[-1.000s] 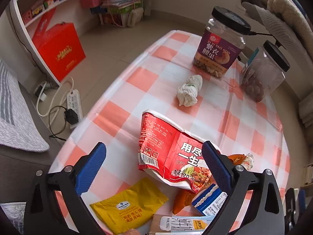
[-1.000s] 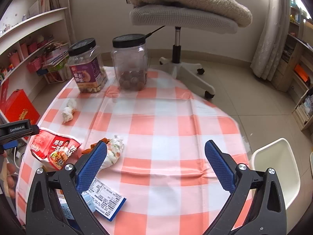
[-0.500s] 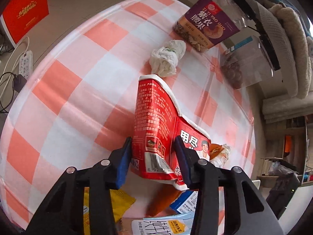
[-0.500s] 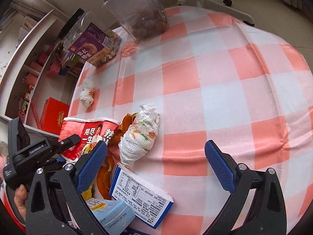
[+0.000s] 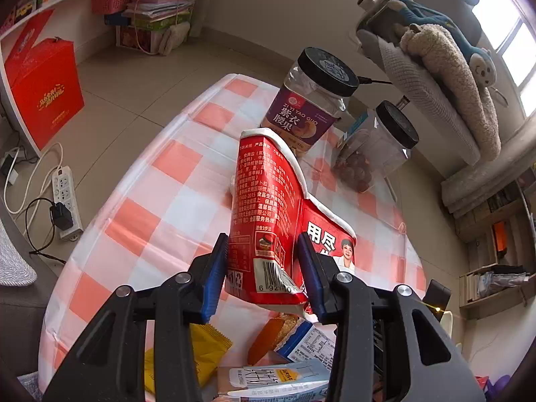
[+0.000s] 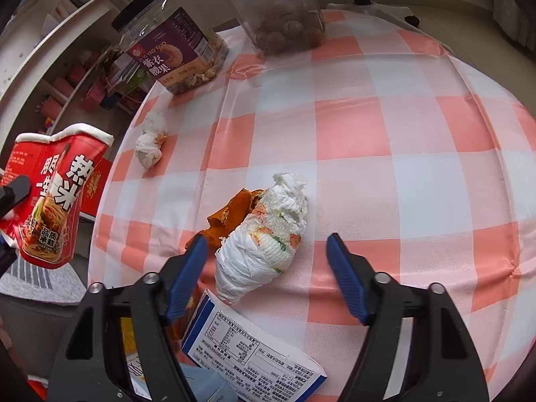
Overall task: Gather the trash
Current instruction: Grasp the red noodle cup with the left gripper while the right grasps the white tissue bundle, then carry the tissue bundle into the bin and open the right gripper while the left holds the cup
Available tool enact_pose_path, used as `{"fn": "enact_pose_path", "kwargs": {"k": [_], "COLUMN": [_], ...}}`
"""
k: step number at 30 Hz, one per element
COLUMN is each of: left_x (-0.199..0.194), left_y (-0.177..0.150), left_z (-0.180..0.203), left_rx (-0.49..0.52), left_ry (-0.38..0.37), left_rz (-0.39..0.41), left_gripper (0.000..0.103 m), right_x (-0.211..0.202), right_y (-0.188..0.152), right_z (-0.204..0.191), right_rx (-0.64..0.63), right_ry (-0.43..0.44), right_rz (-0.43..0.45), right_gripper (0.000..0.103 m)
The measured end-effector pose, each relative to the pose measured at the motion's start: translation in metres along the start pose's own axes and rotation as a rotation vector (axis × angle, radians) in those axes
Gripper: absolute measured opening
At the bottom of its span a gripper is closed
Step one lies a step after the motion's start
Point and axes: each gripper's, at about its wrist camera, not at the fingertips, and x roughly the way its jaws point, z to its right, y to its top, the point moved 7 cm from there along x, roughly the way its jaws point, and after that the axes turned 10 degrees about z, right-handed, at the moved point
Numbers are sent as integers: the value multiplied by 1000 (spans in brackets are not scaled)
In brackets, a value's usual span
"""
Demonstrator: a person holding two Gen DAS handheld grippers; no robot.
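My left gripper [image 5: 263, 261] is shut on a crushed red noodle cup [image 5: 268, 214] and holds it above the checked tablecloth [image 5: 167, 207]. The cup also shows in the right wrist view [image 6: 55, 197], lifted off the table's left edge. My right gripper [image 6: 266, 261] is open, low over a large crumpled white tissue wad [image 6: 268, 238] that lies between its fingers. Orange peel [image 6: 231, 214] lies against the wad. A smaller tissue wad [image 6: 150, 140] lies further left.
A yellow packet [image 5: 204, 351], a blue-and-white box [image 6: 251, 345] and a milk carton [image 5: 278, 378] lie at the near table edge. Two black-lidded jars [image 6: 174, 47] [image 6: 278, 6] stand at the far side. A red box [image 5: 43, 90] and power strip [image 5: 65, 194] are on the floor.
My left gripper has closed on the red noodle cup and lifted it off the table. My right gripper has moved down to the large tissue wad and narrowed its opening.
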Motion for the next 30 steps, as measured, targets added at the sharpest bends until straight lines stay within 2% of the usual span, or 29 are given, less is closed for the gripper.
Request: {"fn": "enact_pose_path", "kwargs": {"k": [1,4,11,21,30], "left_x": [1,0,-15,-41,-62], "left_y": [0,-1,1,3,-6], "left_z": [-1,-5,4,35,74], "left_rx": [-1,11,73,179,297], "left_ry": [2,18,41,65,73], "left_rz": [-4,-4,62,205,315], "left_gripper": [42,42,42,42,42], "right_x": [1,-5,-53,-130,-171], "right_y": [-1,2,32,64,68], "right_z": [-2,-1,0,11,20], "right_rx": [-11,-12,-52,-133,-197], "right_ry": [5,12,-2,-97,-198], "right_rz": [-9,12,158,378,495], "right_gripper": [45,43,43,43,43]}}
